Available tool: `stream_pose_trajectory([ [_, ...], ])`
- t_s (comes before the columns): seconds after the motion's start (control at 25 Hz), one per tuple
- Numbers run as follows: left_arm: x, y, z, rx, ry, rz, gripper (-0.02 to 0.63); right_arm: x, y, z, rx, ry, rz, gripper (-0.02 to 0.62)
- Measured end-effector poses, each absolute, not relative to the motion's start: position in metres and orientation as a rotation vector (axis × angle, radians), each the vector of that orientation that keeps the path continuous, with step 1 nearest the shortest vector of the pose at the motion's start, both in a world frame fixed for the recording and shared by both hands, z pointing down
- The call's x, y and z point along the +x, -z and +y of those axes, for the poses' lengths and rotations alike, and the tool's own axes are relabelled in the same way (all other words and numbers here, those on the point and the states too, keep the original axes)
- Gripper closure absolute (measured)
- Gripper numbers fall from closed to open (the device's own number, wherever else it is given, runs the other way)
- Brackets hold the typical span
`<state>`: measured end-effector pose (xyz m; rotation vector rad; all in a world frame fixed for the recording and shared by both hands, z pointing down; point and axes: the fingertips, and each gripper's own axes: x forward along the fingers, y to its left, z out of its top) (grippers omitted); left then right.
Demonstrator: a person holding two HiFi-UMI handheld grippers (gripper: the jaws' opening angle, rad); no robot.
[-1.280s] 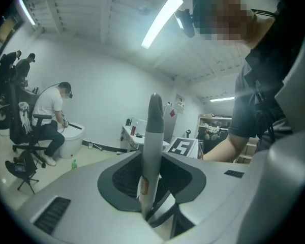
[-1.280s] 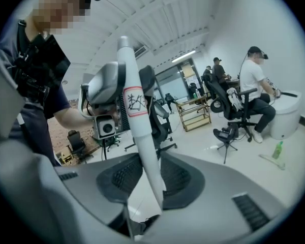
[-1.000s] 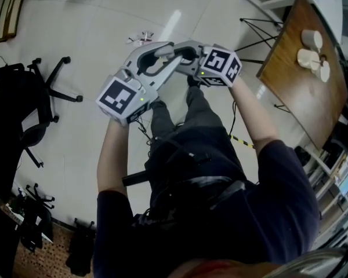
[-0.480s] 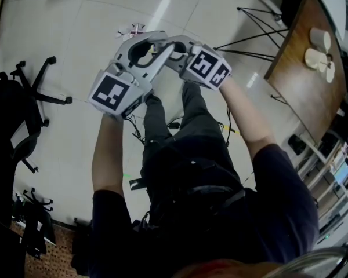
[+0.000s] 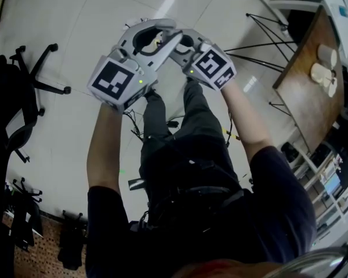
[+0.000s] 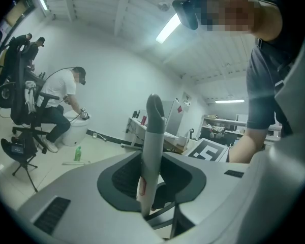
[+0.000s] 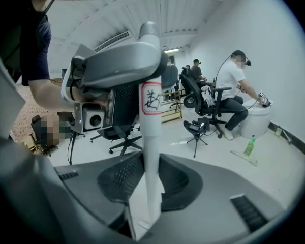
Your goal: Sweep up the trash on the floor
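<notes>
Left gripper (image 6: pixel 152 159): fingers closed part-way onto a white round pole (image 6: pixel 153 121) that stands up between them, pads tight on both sides, small red mark on the pole just above the grip. Right gripper (image 7: pixel 148 161): jaws have just been closing and clamp the same pole, which runs up between the pads. Only the right gripper view shows the left gripper clamped further up that pole, just above a red-edged label (image 7: pixel 151 98) with a black scribble, so the two grips sit one above the other, near but apart. The left gripper view gives only the right gripper's black-and-white marker cube (image 6: pixel 208 150) low at right, plus the person's forearm behind it. Head view: both grippers held out in front over the pale tiled floor (image 5: pixel 75 39), tips meeting, pole mostly hidden by them. Small pale scraps of trash (image 5: pixel 128 23) lie on the floor just beyond the left gripper's tip, too small to make out; neither gripper view shows them. Both gripper views show a seated person in a white shirt (image 7: pixel 236 83) and a green plastic bottle (image 7: pixel 250 146) on the floor near them. Head view alone shows a brown wooden table (image 5: pixel 307 80) at right and a black office chair (image 5: pixel 17 103) at left
</notes>
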<state>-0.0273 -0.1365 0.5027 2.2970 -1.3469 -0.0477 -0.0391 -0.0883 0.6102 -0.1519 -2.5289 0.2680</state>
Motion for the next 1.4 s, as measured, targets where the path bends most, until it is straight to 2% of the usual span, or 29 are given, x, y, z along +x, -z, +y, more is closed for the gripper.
stream_pose_trajectory([
  [0.48,-0.075,-0.505,-0.136,2.268,0.119,-1.374,0.500,-0.085,-0.612,-0.092,-0.056,-0.303,-2.575,0.489],
  [0.92,-0.108,-0.498,-0.127,2.309,-0.018,-1.432,0.509,-0.120,-0.605,-0.086,-0.033,-0.297,-2.632,0.488],
  [1.4,-0.138,-0.487,-0.118,2.304,-0.013,-1.455,0.506,-0.153,-0.595,-0.082,0.010,-0.250,-2.688,0.487],
])
